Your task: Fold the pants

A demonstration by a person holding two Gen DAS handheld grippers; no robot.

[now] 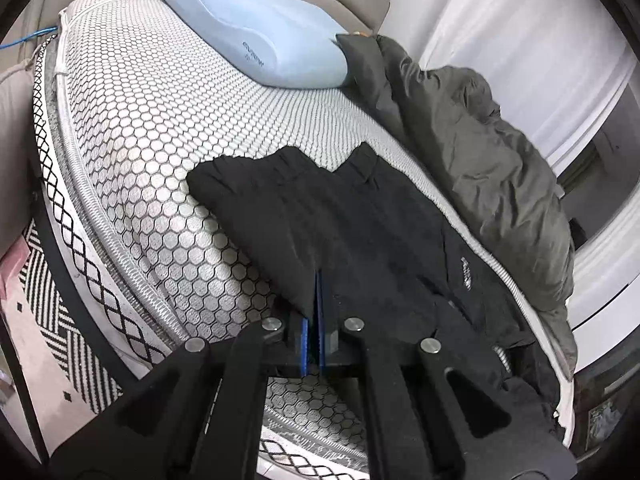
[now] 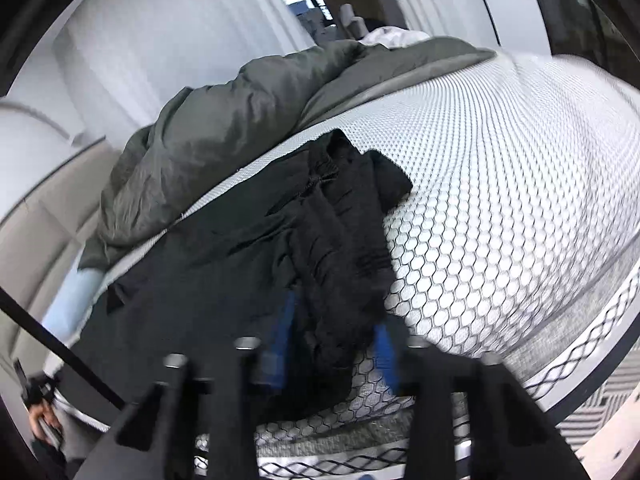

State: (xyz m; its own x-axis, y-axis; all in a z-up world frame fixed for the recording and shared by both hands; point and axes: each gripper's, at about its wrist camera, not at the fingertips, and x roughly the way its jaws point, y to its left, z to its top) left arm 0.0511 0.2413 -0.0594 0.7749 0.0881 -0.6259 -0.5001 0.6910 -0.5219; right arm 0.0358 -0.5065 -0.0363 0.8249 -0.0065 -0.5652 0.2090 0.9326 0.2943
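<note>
The black pants [image 1: 360,224] lie across the lower centre of the left wrist frame, on a bed [image 1: 152,128] with a honeycomb-patterned cover. The left hand-held gripper [image 1: 316,280] has its blue pads pressed together, pinching the near edge of the fabric. In the right wrist frame, the right hand-held gripper [image 2: 332,320] is spread, a bunched fold of pants [image 2: 340,240] between its fingers. A pale blue pillow [image 1: 248,28] sits upper centre; a grey duvet [image 1: 480,168] runs along the right.

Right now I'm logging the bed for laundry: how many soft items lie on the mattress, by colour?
Black: 1, the pants
Light blue: 1, the pillow
Grey-green: 1, the duvet
Total: 3
</note>
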